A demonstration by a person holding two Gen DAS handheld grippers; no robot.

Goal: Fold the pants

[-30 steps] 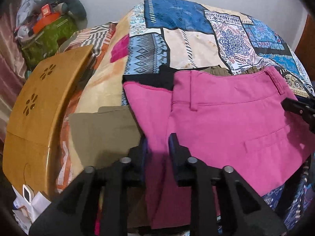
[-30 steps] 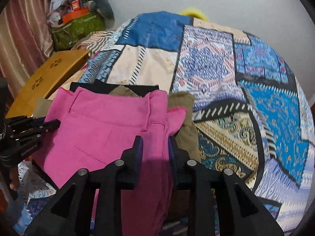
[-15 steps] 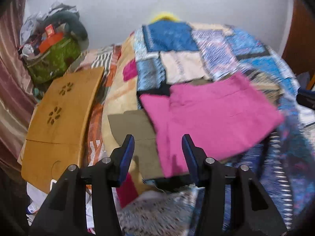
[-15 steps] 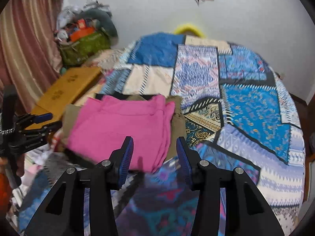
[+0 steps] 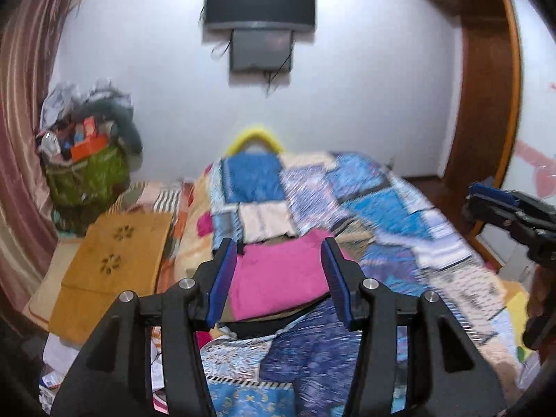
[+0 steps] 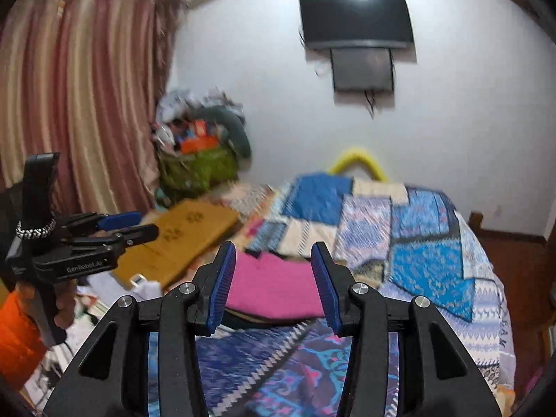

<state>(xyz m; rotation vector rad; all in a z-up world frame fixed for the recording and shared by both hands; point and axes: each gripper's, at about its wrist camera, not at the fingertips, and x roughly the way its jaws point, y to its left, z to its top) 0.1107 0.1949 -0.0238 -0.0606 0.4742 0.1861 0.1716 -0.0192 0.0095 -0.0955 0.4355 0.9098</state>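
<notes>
The pink pants [image 5: 278, 278] lie folded flat on top of a small stack of folded clothes on the bed; they also show in the right wrist view [image 6: 274, 286]. My left gripper [image 5: 278, 271] is open and empty, held back from the bed and well above the stack. My right gripper [image 6: 272, 269] is open and empty too, likewise pulled back. The right gripper shows at the right edge of the left wrist view [image 5: 510, 208], and the left gripper shows at the left of the right wrist view [image 6: 104, 229].
A patchwork quilt [image 5: 382, 208] covers the bed. A wooden board [image 5: 111, 260] leans at the bed's left side, with papers on the floor below. A green bag of clutter [image 6: 198, 166] stands in the corner. A TV [image 6: 354, 17] hangs on the far wall.
Both grippers let go of the pink pants, opened wide and pulled back and up from the bed. The pants stay folded on the stack.
</notes>
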